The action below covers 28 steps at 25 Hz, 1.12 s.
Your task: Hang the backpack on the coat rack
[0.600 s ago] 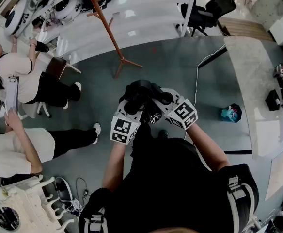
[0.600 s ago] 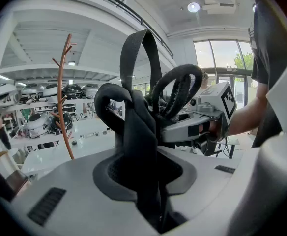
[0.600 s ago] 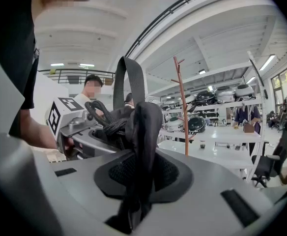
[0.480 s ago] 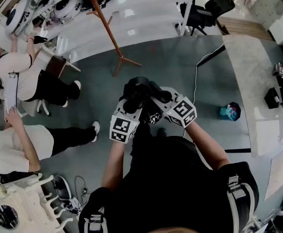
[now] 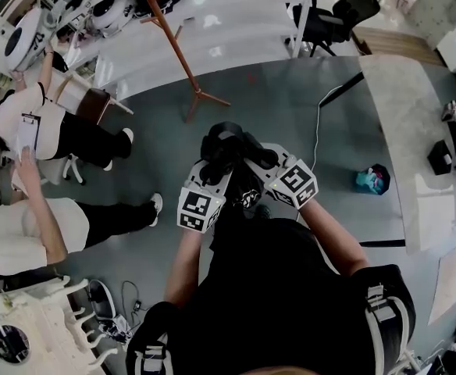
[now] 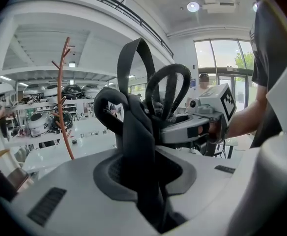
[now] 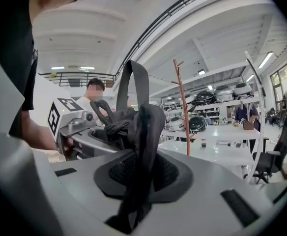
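Note:
I hold the black backpack (image 5: pixel 229 153) bunched up between both grippers, in front of my chest and above the grey floor. The left gripper (image 5: pixel 211 172) is shut on a black strap (image 6: pixel 136 132), which loops up out of its jaws. The right gripper (image 5: pixel 256 167) is shut on another black strap (image 7: pixel 142 136). Each gripper shows in the other's view: the right gripper (image 6: pixel 202 119) and the left gripper (image 7: pixel 77 127). The brown wooden coat rack (image 5: pixel 179 53) stands further ahead on the floor, apart from the backpack. It also shows as a thin branched pole, the coat rack (image 6: pixel 64 97) and the coat rack (image 7: pixel 183 112).
Two seated people (image 5: pixel 48 131) are at the left, near white machines (image 5: pixel 25 342). A black office chair (image 5: pixel 333 14) stands at the back right. A teal bag (image 5: pixel 371 180) and a white cable (image 5: pixel 318 131) lie on the floor by a pale table (image 5: pixel 415 131).
Both grippers and the backpack stay almost where they were. The people at the left have shifted, one raising an arm.

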### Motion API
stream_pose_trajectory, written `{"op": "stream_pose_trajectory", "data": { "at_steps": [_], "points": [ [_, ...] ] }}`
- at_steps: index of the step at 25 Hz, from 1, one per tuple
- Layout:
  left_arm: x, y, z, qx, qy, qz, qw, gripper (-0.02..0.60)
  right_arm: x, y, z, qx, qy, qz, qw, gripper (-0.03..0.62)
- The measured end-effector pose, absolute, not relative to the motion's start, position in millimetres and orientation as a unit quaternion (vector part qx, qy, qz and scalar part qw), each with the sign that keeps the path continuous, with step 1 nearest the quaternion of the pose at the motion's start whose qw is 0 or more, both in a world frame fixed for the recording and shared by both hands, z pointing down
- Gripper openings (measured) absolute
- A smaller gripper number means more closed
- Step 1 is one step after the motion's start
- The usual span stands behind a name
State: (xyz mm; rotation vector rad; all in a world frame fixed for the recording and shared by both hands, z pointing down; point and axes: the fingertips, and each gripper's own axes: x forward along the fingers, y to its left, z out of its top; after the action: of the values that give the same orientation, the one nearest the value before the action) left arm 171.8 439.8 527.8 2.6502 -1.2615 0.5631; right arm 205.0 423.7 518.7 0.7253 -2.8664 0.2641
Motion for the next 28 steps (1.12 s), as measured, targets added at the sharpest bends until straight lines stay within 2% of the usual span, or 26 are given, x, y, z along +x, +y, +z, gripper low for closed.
{"op": "stream_pose_trajectory", "data": {
  "at_steps": [28],
  "points": [
    [88.6, 282.9, 524.7, 0.895, -0.392, 0.198, 0.082, 0.094, 124.9, 270.5, 515.9, 0.282, -0.950, 0.100, 0.087, 0.081]
  ]
}}
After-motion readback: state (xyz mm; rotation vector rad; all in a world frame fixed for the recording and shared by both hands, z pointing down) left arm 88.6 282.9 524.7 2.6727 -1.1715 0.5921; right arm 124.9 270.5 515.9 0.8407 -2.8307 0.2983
